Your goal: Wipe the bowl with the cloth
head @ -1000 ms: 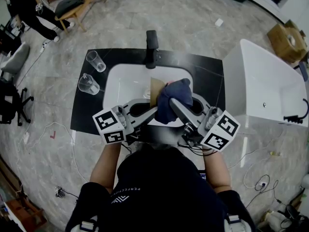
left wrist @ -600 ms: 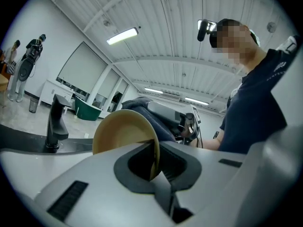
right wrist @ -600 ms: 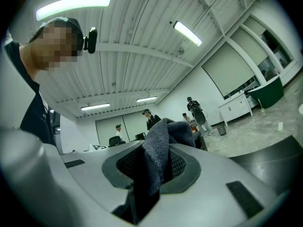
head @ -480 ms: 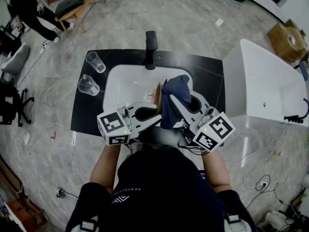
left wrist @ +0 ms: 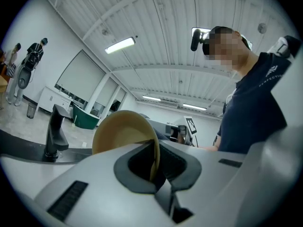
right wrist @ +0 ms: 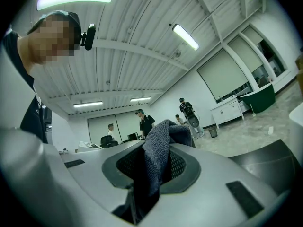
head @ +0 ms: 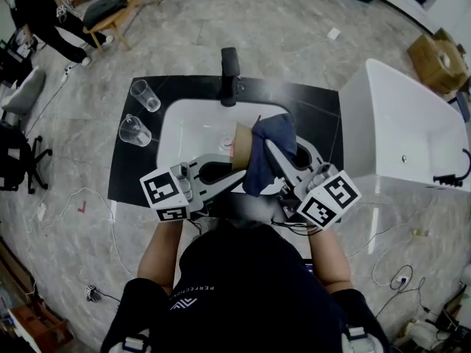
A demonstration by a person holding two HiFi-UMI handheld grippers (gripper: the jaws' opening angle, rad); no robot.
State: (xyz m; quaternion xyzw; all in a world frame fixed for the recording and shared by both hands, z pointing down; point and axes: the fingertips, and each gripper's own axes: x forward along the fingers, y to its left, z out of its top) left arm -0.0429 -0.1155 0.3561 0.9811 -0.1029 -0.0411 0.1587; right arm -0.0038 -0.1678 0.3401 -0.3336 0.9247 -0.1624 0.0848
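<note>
Sink (head: 176,127): white basin, with all the work held above it.
Left gripper (left wrist: 154,167): clamped tight on the rim of the bowl (head: 241,144).
Right gripper (right wrist: 150,171): pinching the cloth (head: 268,142), which touches the bowl.
Change: the bowl has turned against the cloth, so wiping looks under way.

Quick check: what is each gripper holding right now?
Left gripper: closed on the rim of the tan bowl.
Right gripper: closed on the dark blue cloth.

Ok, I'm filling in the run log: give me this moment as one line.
left gripper: shut on rim of tan round bowl, tilted | right gripper: shut on dark blue cloth, against bowl | place: above white sink basin
</note>
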